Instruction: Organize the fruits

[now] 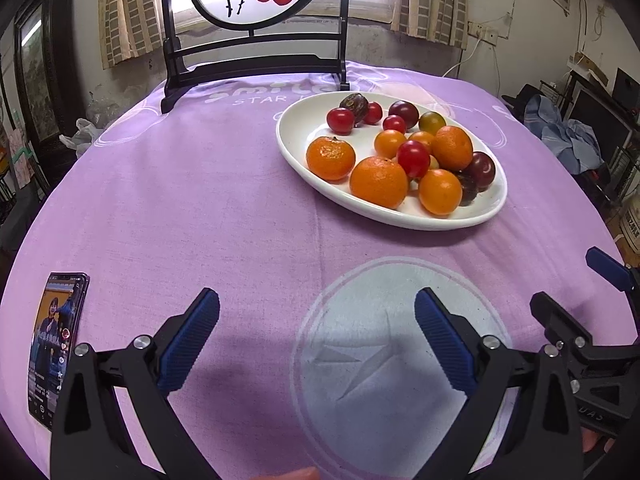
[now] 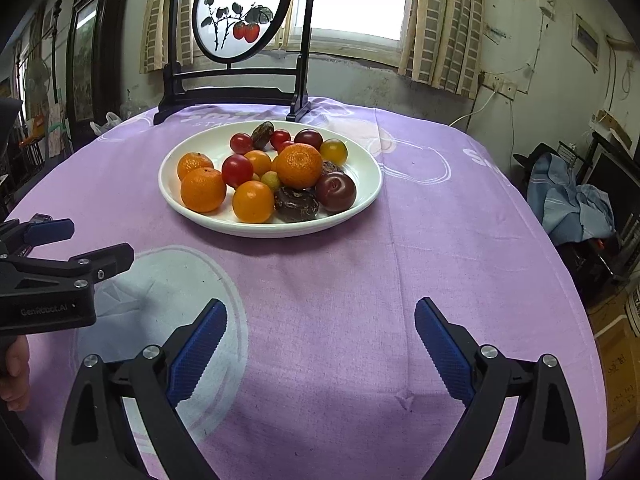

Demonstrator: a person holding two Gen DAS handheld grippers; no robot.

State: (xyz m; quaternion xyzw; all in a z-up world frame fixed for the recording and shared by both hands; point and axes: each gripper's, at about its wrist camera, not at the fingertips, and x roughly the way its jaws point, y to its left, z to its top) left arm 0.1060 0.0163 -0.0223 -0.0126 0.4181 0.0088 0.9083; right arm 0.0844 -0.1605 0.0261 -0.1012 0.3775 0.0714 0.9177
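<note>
A white oval plate (image 1: 298, 128) (image 2: 366, 168) on the purple tablecloth holds several fruits: mandarins (image 1: 378, 182) (image 2: 299, 165), red cherry tomatoes (image 1: 340, 120) (image 2: 237, 170), dark plums (image 1: 482, 170) (image 2: 335, 191) and a wrinkled dark fruit (image 2: 296, 202). My left gripper (image 1: 317, 308) is open over a pale round print on the cloth, short of the plate, nothing between its fingers. My right gripper (image 2: 321, 316) is open too, over bare cloth in front of the plate. Each gripper shows at the other view's edge: the right one (image 1: 592, 300), the left one (image 2: 72, 248).
A phone (image 1: 56, 344) with a lit screen lies at the cloth's left near edge. A black-framed painted screen (image 1: 256, 20) (image 2: 240, 12) stands behind the plate. Clutter and blue cloth (image 2: 568, 200) sit beyond the table's right edge.
</note>
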